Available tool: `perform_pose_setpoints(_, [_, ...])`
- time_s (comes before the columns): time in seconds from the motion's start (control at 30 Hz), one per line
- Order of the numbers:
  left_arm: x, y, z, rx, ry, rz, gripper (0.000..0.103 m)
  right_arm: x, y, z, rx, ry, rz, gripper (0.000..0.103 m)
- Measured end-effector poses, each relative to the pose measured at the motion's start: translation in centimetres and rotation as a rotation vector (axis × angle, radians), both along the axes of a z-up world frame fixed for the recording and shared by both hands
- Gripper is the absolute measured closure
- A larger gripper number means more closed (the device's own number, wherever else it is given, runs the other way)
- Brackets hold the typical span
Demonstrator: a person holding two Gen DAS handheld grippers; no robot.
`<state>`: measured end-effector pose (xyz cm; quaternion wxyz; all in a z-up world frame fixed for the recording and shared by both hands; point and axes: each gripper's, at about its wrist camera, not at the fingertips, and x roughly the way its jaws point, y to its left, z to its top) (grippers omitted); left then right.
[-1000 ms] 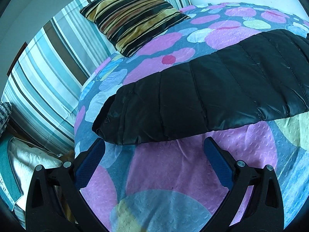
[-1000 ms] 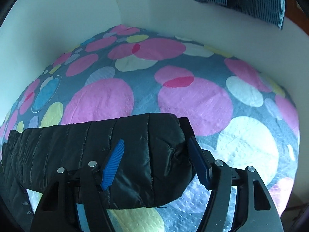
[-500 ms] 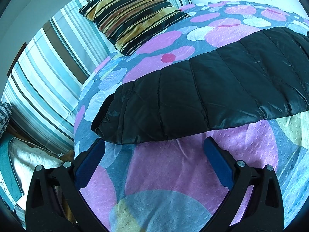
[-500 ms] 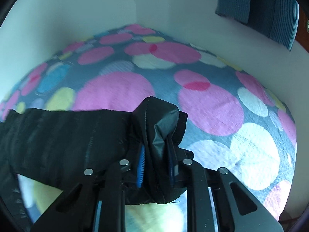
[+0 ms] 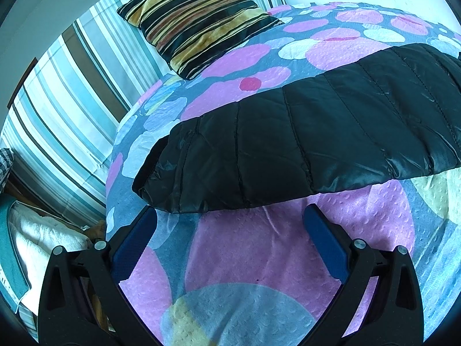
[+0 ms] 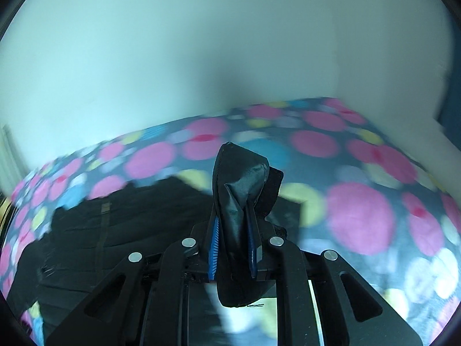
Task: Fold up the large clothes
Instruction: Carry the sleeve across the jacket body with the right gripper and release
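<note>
— Right wrist view: your right gripper is clamped on a bunched end of the black quilted jacket, lifted above the spotted bedspread. And the left?

— Your left gripper hovers just short of the jacket's near hem, jaws apart and empty; the garment lies stretched across the bed below the striped cushion.

— How should you finish this fold?

— Carry the pinched end over in one smooth arc, keep the grip firm on that slippery fabric, and lay edge on edge.
</note>
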<state>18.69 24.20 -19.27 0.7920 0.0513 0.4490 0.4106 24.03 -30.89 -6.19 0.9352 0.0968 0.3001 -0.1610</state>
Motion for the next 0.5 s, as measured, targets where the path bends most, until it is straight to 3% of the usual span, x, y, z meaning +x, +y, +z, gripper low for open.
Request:
perform_pose_setpoints(0.33, [-0.1,0.3,-0.2,-0.024,-0.011,0.001,0.002,6.8,18.0,-3.0,-0.077,0.071,0.339,0.088])
perform_pose_setpoints(0.5, [-0.2,0.5,-0.2,-0.039,-0.018,0.002,0.002,8.4,23.5,-5.2,-0.112,0.123,0.430,0.088])
